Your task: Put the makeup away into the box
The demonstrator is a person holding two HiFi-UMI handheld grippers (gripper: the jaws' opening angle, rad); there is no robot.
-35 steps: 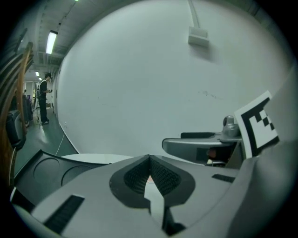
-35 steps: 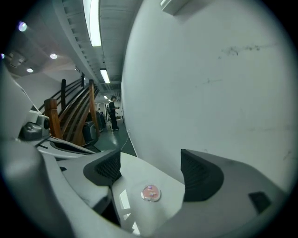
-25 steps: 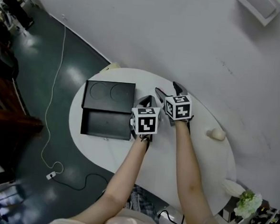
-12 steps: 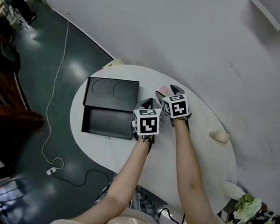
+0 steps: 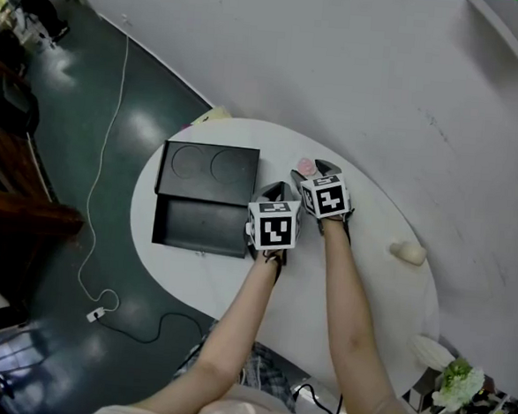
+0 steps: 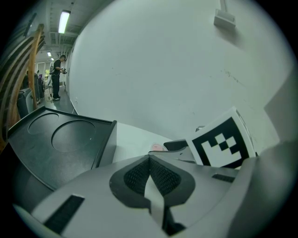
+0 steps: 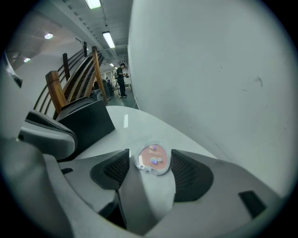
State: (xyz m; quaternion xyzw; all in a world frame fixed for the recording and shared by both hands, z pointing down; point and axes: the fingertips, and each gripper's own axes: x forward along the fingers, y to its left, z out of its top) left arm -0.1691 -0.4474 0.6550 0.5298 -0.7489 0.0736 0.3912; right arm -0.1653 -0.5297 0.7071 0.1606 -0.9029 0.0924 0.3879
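A small round pink makeup compact (image 5: 304, 166) lies on the white round table (image 5: 360, 280), just right of the open black box (image 5: 196, 226). My right gripper (image 5: 310, 170) points down at it, and in the right gripper view the compact (image 7: 152, 158) sits between the two pads (image 7: 188, 174). The jaws have just been closing around it, and I see no firm press. My left gripper (image 5: 273, 191) hovers beside the box's right edge, its pads (image 6: 160, 176) shut together on nothing. The box lid (image 6: 60, 144) with two round recesses stands open.
A curved white wall (image 5: 382, 86) runs right behind the table. A beige lump (image 5: 406, 252) rests near the table's right edge, with white flowers (image 5: 459, 379) lower right. A cable (image 5: 98, 235) trails over the dark floor. A person (image 6: 57, 76) stands far off.
Both grippers have sunk a little toward the table. The right jaws have narrowed around the pink compact, which now shows between them. The left gripper stays shut.
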